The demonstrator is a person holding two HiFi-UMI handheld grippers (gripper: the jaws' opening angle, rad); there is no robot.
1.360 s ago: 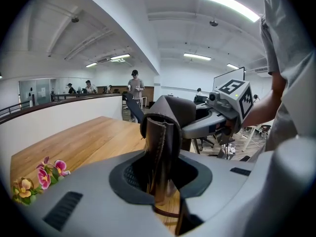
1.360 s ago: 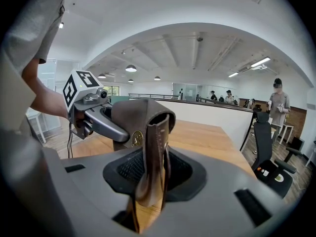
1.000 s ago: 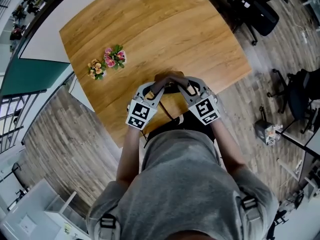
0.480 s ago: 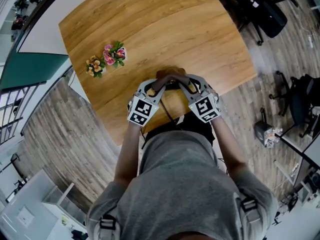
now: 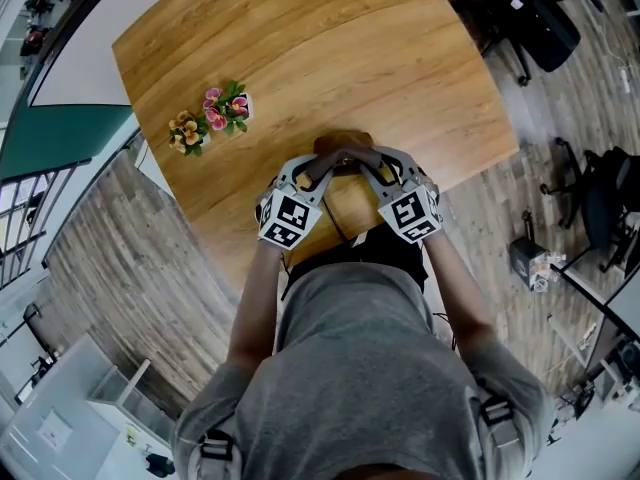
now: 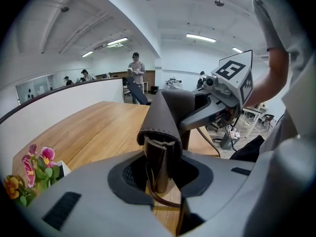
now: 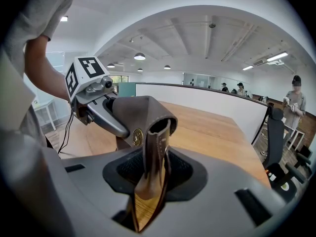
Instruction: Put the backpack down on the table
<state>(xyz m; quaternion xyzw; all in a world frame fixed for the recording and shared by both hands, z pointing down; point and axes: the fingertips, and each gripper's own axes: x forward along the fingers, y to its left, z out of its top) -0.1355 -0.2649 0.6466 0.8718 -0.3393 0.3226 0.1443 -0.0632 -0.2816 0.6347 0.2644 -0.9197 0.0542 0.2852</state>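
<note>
your left gripper (image 6: 159, 168) is pinching one end of the brown leather handle (image 6: 167, 115), and your right gripper (image 7: 153, 168) is clamped on the other end. the backpack (image 5: 341, 151) hangs between them, right over the near edge of the worktop (image 5: 300, 48). its body is mostly hidden under your hands, so i can't tell whether it rests on the wood. let go here and it may land half on the edge and slide off towards you. if one strap end slips first, the bag tips. the flowers (image 5: 212, 123) are well apart, so no danger there.
</note>
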